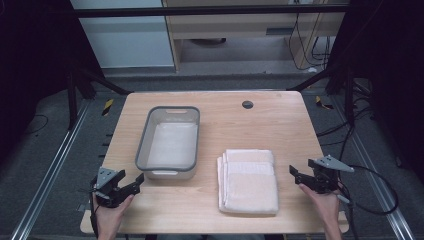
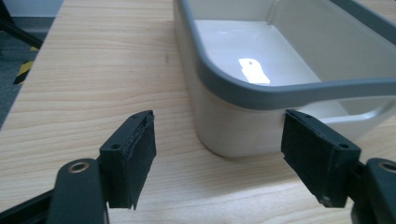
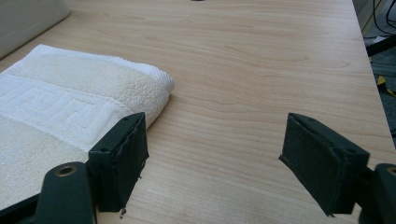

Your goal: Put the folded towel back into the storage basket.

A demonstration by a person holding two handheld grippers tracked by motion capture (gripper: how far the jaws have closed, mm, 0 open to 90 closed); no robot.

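Tub [image 1: 170, 142] on table [image 1: 250, 125], left of centre. Folded towel [image 1: 248, 180] to its right, nearer the front edge.

A rectangular plastic tub [image 1: 170, 143] with pale translucent walls and a grey rim stands upright and empty on the wooden surface [image 1: 260, 120], its long sides running away from the person; a cut-out handle shows at each short end. Just to the right of the tub, and a little nearer the person, lies a folded cream towel [image 1: 248, 181], flat, with a raised key-pattern band across it. It seems to be folded into several layers, though the stacked edges along its left side are too small to count. Tub and towel lie apart.
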